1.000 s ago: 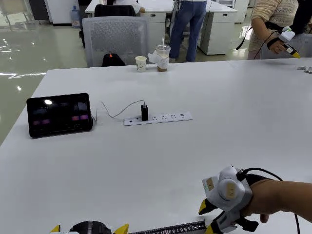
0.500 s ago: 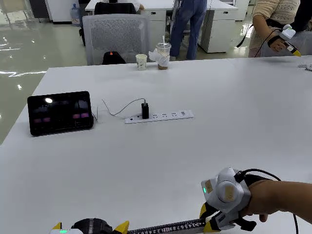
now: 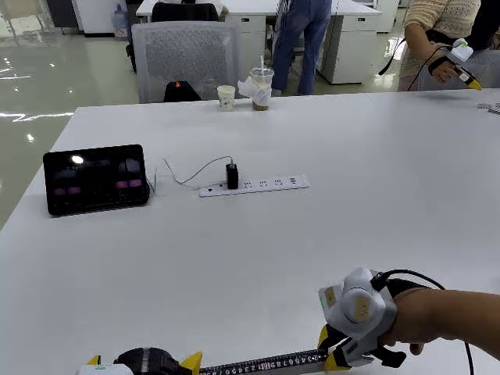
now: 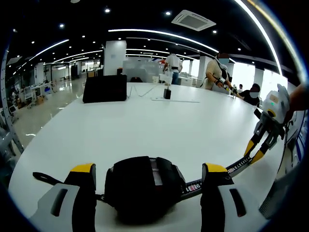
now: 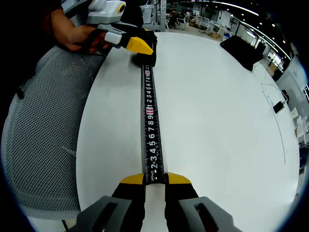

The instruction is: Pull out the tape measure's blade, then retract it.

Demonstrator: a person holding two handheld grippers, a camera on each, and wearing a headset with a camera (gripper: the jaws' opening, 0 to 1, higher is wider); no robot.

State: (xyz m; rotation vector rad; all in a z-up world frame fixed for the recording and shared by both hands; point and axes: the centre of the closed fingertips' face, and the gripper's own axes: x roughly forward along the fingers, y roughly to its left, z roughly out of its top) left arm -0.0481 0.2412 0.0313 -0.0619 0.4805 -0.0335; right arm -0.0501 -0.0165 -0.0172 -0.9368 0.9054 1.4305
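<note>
Right tongs: clenched on the blade tip. Blade is thin and springy, likely to snap back; it runs along the counter near edge. Tape measure: rigid case, probably weighty, best held by its flanks, grasped in the left tongs.

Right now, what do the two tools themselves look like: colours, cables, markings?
Right tool: rounded white-grey housing with yellow square stickers and a small green light, black frame, yellow-tipped jaws. A black cable loops off its back. Left tool: grey jaws with yellow tips, a slot in each.
</note>
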